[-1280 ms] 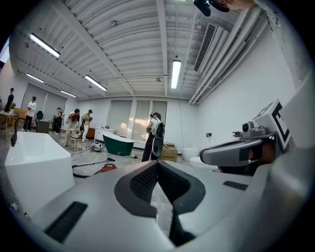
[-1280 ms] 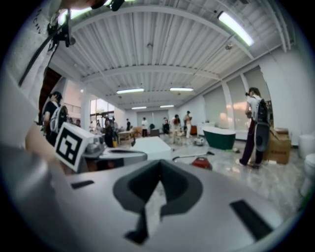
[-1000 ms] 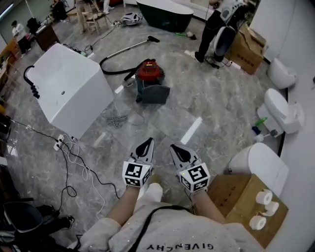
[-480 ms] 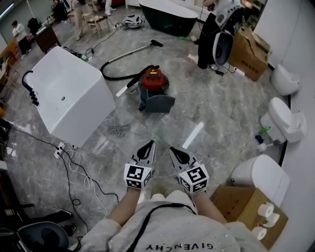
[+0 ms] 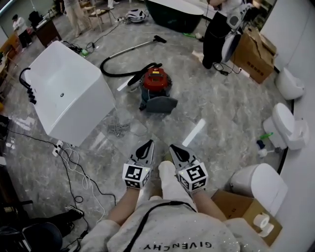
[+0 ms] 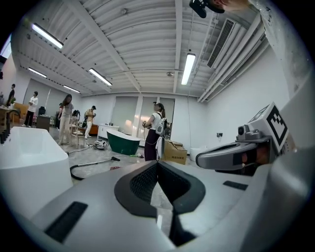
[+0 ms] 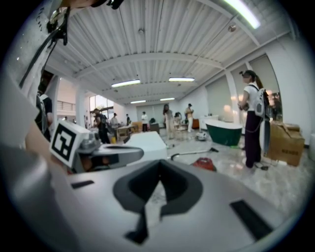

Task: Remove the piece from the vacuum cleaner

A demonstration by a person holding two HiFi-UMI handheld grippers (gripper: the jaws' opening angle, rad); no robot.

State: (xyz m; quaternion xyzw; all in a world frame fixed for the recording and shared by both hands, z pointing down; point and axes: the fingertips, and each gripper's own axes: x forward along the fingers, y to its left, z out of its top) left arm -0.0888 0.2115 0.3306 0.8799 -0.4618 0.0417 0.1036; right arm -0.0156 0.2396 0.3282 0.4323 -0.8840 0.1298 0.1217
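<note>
On the grey marble-patterned floor (image 5: 224, 106), well ahead of both grippers, the red canister vacuum cleaner (image 5: 156, 80) with its black hose (image 5: 114, 73) stood near the white rectangular bathtub (image 5: 69, 96). Over the last second it had grown a little larger in the head view as the person stepped towards it, so the approach was under way and no piece had yet been touched. The left hand-held gripper (image 5: 146, 145) and the right hand-held gripper (image 5: 175, 148) were carried side by side, jaws fully closed on nothing. Around the open hall stood white toilets (image 5: 287, 123), a dark green bathtub (image 5: 172, 15), a brown cardboard box (image 5: 250, 47) and other people further off.
</note>
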